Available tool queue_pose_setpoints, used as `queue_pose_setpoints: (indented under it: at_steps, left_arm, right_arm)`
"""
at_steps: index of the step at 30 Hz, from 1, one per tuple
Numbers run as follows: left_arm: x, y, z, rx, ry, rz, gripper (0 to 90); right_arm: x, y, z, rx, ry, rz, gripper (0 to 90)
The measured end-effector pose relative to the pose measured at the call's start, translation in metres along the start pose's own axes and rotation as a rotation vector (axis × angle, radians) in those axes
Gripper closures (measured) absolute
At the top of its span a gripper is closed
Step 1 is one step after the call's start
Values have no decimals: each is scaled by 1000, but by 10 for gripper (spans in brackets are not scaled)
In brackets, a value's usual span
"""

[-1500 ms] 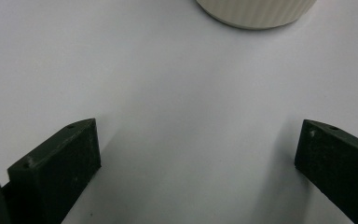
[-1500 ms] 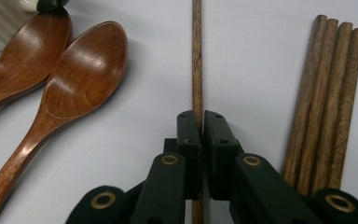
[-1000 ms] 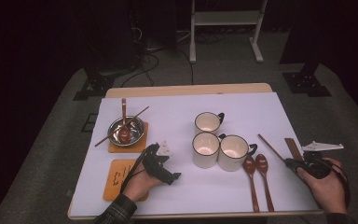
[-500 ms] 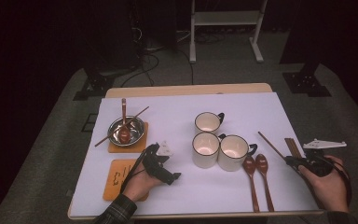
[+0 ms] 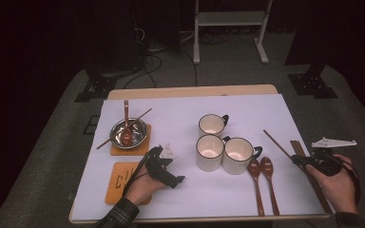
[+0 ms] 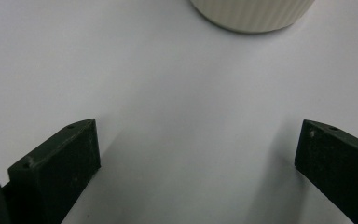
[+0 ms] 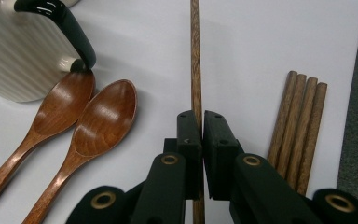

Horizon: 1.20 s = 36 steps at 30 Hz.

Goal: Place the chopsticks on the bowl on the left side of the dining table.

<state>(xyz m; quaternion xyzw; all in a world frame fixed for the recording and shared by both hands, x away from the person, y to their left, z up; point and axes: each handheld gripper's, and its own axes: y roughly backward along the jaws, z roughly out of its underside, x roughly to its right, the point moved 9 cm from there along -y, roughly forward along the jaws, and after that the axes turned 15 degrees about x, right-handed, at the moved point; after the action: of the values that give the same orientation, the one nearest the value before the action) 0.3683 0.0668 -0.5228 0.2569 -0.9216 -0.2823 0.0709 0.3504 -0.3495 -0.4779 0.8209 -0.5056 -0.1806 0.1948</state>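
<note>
My right gripper (image 7: 202, 122) is shut on a single wooden chopstick (image 7: 196, 56) that runs straight out ahead between the jaws. In the high view that chopstick (image 5: 278, 145) slants up-left from the right gripper (image 5: 298, 159) near the table's right edge. Several more chopsticks (image 7: 298, 121) lie side by side just right of it. Two wooden spoons (image 7: 105, 112) lie to the left, bowls against a ribbed white cup (image 7: 23, 51). My left gripper (image 6: 198, 149) rests open on the white sheet, empty, facing a cup (image 6: 251, 14). It lies left of the three cups (image 5: 171, 170).
Three white cups (image 5: 212, 124) cluster mid-table. A metal bowl (image 5: 128, 133) holding a spoon and chopsticks sits on a wooden coaster at the left. A second coaster (image 5: 119, 179) lies under the left hand. The table edge (image 5: 347, 156) is close beside the right hand.
The right hand has edged slightly away from the front edge with the chopstick still clamped. The left hand and gripper have stayed put.
</note>
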Motion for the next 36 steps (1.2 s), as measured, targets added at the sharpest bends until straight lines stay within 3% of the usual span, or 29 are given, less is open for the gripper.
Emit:
queue_pose_setpoints:
  at_steps: [17, 36]
  left_arm:
    - [-13, 20, -15, 46, 18, -15, 0]
    - [-18, 30, -27, 62, 8, 35, 0]
  right_arm:
    - [-2, -3, -15, 15, -2, -22, 852]
    - [-7, -8, -36, 40, 4, -58, 851]
